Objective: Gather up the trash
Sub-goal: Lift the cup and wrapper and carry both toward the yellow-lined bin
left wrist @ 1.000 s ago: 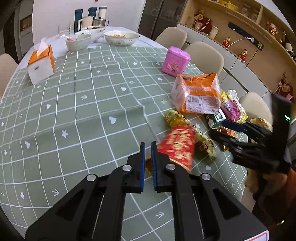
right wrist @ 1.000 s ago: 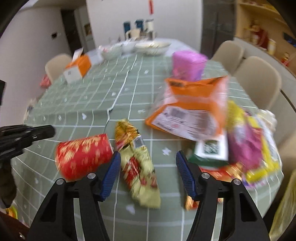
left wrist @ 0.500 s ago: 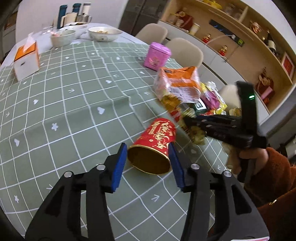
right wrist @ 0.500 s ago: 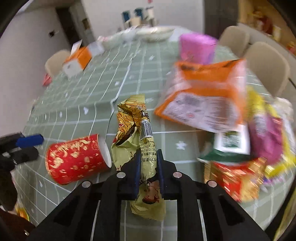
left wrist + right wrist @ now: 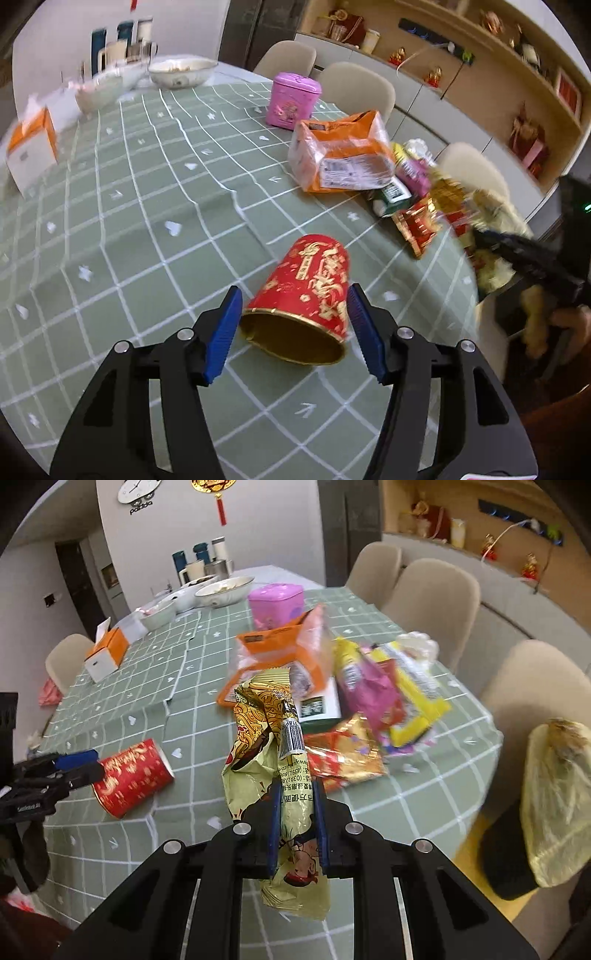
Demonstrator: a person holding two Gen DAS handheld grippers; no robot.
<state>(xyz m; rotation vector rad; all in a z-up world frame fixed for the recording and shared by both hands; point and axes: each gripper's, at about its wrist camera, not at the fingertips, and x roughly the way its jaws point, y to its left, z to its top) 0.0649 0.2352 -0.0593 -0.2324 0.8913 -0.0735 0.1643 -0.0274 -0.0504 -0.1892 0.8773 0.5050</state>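
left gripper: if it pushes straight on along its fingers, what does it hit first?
Most likely the red paper cup. It lies on its side with its open mouth toward the left gripper, between the open blue pads, which do not seem to touch it. Past the cup is the green tablecloth.

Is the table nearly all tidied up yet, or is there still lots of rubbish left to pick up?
Not nearly. Nothing looks binned yet. The right gripper is shut on a yellow snack wrapper, lifted off the table. The left gripper has just been opening; its jaws straddle the tipped red paper cup without pressing. Left: the orange bag and the wrapper pile. A lined bin waits beside the table.
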